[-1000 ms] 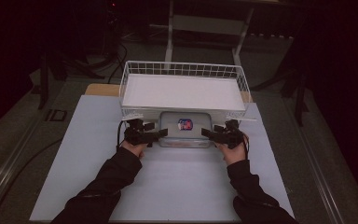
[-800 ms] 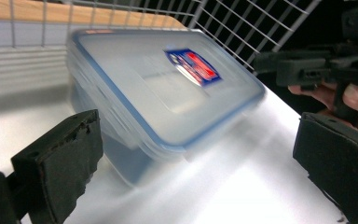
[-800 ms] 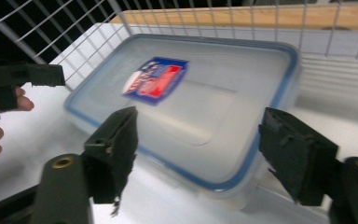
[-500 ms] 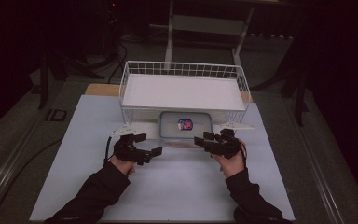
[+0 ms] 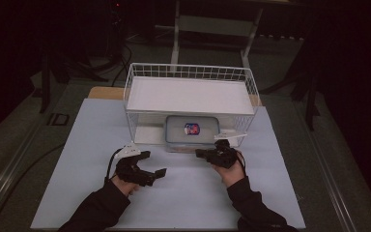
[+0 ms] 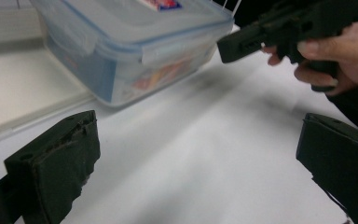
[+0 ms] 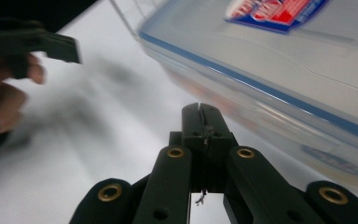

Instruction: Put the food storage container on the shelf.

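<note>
**Inspector:** Your left claw (image 5: 155, 164) is released, its jaws spread wide and holding nothing, low over the white table (image 5: 77, 145). Your right claw (image 5: 202, 153) is clenched: in the right gripper view the jaws meet with nothing between them.

**Operator:** And the box?

**Inspector:** The clear plastic container (image 5: 192, 132) sits on the table at twelve o'clock from your hands, tucked under the front edge of the wire basket (image 5: 191, 72). Your right claw's tip is just beside its near right corner, at about five o'clock from the box; I cannot tell whether it touches. Your left claw is well apart, at seven o'clock.

**Operator:** How will it handle?

**Inspector:** My judgement: rigid walls, smooth and slippery, with a snap-on lid (image 6: 135, 18) edged in blue. Something coloured shows through the wall, so assume some weight. Do not pinch the bare wall. The clip flap (image 6: 168, 50) on the side facing your left claw offers an edge, though it may unlatch. Gripping opposite short ends with both claws looks safer.
</note>
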Demonstrator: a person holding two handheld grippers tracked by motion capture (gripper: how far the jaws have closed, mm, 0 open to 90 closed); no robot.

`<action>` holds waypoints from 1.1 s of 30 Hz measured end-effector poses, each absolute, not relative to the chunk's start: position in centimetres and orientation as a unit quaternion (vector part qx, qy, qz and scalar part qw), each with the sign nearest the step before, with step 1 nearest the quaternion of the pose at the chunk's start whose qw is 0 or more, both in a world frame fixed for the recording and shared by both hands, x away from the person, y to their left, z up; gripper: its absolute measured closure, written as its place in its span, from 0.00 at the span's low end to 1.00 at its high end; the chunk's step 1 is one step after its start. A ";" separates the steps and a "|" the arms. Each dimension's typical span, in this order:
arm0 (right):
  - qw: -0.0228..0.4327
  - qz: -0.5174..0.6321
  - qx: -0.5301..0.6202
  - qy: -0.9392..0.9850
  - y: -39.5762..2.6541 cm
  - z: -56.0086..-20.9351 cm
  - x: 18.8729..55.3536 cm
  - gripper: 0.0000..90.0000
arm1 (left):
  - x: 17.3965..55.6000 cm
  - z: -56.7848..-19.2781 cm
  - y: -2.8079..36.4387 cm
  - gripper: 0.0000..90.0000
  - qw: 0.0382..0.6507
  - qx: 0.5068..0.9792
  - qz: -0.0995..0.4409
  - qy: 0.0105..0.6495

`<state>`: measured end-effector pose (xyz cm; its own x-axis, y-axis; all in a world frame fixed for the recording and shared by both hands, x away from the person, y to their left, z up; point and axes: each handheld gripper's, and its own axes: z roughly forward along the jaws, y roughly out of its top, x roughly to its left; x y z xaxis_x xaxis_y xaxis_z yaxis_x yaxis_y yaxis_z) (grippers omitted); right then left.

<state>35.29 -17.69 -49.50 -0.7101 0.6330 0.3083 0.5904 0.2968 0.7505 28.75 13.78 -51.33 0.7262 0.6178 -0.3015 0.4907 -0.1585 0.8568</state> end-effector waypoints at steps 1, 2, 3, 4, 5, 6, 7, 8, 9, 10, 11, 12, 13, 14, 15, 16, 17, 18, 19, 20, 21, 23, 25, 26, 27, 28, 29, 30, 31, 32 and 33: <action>0.024 0.452 0.382 0.806 -17.6 -49.7 35.5 1.00 | 28.7 -51.4 13.8 0.00 0.536 0.758 0.057 0.366; 0.029 0.449 0.384 0.806 -17.6 -49.8 35.8 1.00 | 28.7 -51.5 13.8 0.00 0.535 0.759 0.060 0.366; 0.030 0.447 0.386 0.806 -17.5 -50.0 36.0 1.00 | 28.7 -51.5 13.8 0.00 0.534 0.760 0.061 0.365; 0.030 0.446 0.390 0.805 -17.5 -50.1 36.3 1.00 | 28.7 -51.5 13.8 0.00 0.536 0.759 0.061 0.364; 0.026 0.447 0.393 0.803 -17.5 -50.3 36.6 1.00 | 28.7 -51.6 13.8 0.00 0.536 0.759 0.062 0.364; 0.028 0.445 0.395 0.803 -17.4 -50.5 36.9 1.00 | 28.7 -51.6 13.8 0.00 0.536 0.759 0.062 0.364; 0.032 0.443 0.396 0.804 -17.3 -50.6 37.0 1.00 | 28.7 -51.6 13.7 0.00 0.535 0.760 0.063 0.364; 0.036 0.442 0.398 0.803 -17.2 -50.7 37.2 1.00 | 28.7 -51.6 13.7 0.00 0.537 0.759 0.063 0.363; 0.035 0.442 0.399 0.802 -17.1 -50.8 37.5 1.00 | 28.7 -51.7 13.7 0.00 0.536 0.759 0.063 0.363; 0.038 0.442 0.400 0.802 -17.1 -50.9 37.7 1.00 | 28.8 -51.7 13.7 0.00 0.534 0.762 0.063 0.361; 0.040 0.443 0.402 0.800 -17.1 -50.8 38.0 1.00 | 28.8 -51.7 13.7 0.00 0.534 0.762 0.063 0.360; 0.039 0.446 0.407 0.797 -17.1 -50.8 38.2 1.00 | 28.8 -51.8 13.7 0.00 0.535 0.762 0.063 0.359; 0.040 0.448 0.410 0.793 -17.2 -50.8 38.5 1.00 | 28.8 -51.8 13.6 0.00 0.535 0.762 0.061 0.360; 0.044 0.448 0.410 0.793 -17.1 -50.7 38.7 1.00 | 28.9 -51.8 13.7 0.00 0.535 0.762 0.061 0.360; 0.043 0.448 0.411 0.793 -17.1 -50.7 38.9 1.00 | 28.9 -51.9 13.7 0.00 0.537 0.761 0.061 0.359; 0.044 0.447 0.411 0.794 -17.0 -50.7 39.2 1.00 | 28.9 -51.9 13.7 0.00 0.535 0.762 0.062 0.360; 0.048 0.446 0.411 0.794 -16.8 -50.7 39.4 1.00 | 28.9 -51.9 13.7 0.00 0.535 0.762 0.063 0.360; 0.047 0.448 0.412 0.792 -16.7 -50.7 39.6 1.00 | 28.9 -51.9 13.7 0.00 0.535 0.762 0.064 0.359; 0.048 0.449 0.412 0.791 -16.5 -50.7 39.9 1.00 | 28.9 -51.9 13.7 0.00 0.534 0.763 0.063 0.359; 0.049 0.449 0.411 0.792 -16.4 -50.7 40.0 1.00 | 28.9 -52.0 13.7 0.00 0.531 0.765 0.063 0.359; 0.050 0.449 0.411 0.792 -16.2 -50.7 40.2 1.00 | 28.8 -52.0 13.7 0.00 0.531 0.765 0.064 0.358; 0.051 0.448 0.413 0.791 -15.9 -50.6 40.5 1.00 | 28.8 -52.0 13.7 0.00 0.530 0.766 0.064 0.357; 0.057 0.454 0.411 0.789 -15.7 -50.7 40.9 1.00 | 28.8 -52.0 13.7 0.00 0.533 0.765 0.063 0.356; 0.057 0.455 0.414 0.786 -15.6 -50.7 41.1 1.00 | 28.8 -52.0 13.6 0.00 0.532 0.766 0.064 0.356; 0.056 0.456 0.417 0.784 -15.6 -50.8 41.2 1.00 | 28.8 -52.0 13.7 0.00 0.533 0.765 0.065 0.355; 0.057 0.455 0.419 0.783 -15.5 -50.8 41.3 1.00 | 28.8 -52.0 13.7 0.00 0.533 0.765 0.065 0.355; 0.059 0.455 0.421 0.782 -15.4 -50.8 41.3 1.00 | 28.8 -52.0 13.6 0.00 0.532 0.766 0.065 0.355; 0.062 0.455 0.423 0.781 -15.3 -50.9 41.4 1.00 | 28.8 -52.0 13.7 0.00 0.532 0.767 0.065 0.354; 0.060 0.455 0.428 0.778 -15.3 -50.9 41.5 1.00 | 28.8 -52.0 13.7 0.00 0.533 0.766 0.064 0.354; 0.057 0.456 0.435 0.775 -15.2 -50.9 41.5 1.00 | 28.8 -52.0 13.7 0.00 0.532 0.767 0.064 0.354; 0.055 0.457 0.439 0.771 -15.1 -50.9 41.6 1.00 | 28.8 -52.0 13.7 0.00 0.532 0.766 0.064 0.354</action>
<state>41.57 -15.12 -50.91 -0.6080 0.7278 0.3172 0.6277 0.1961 0.7533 28.80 13.66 -51.98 0.7411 0.6110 -0.2783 0.4743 -0.1831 0.8611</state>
